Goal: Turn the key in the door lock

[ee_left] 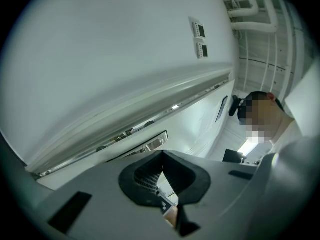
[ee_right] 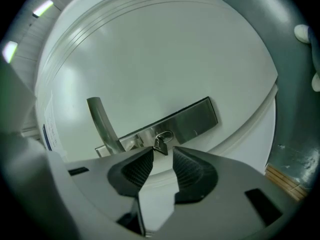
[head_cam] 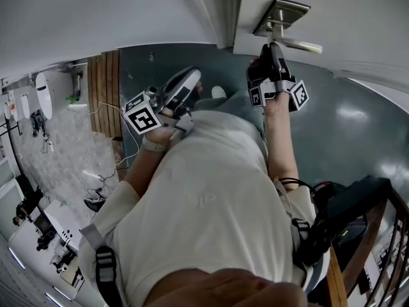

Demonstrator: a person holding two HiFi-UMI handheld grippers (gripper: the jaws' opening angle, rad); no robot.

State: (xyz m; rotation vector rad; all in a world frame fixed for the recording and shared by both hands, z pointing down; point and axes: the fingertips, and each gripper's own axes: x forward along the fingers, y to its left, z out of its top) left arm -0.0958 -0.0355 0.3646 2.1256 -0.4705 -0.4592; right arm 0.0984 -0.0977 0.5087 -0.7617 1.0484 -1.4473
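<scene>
Standing apart, the jaws of the right gripper (ee_right: 162, 155) hold nothing. The key (ee_right: 160, 145) shows just past their tips, nearer the left-hand pad in the right gripper view, and neither pad presses on it. The key sits in the lock of the metal lock plate (ee_right: 192, 120). Its long axis points out of the door (ee_right: 150, 49) toward the gripper, and its flat head stands nearly upright with a slight lean. The lever handle (ee_right: 101, 124) juts from the same plate, just beside the key. The left gripper (ee_left: 161, 156) has its jaw tips together on nothing. In the head view it hangs well apart from the lock.
</scene>
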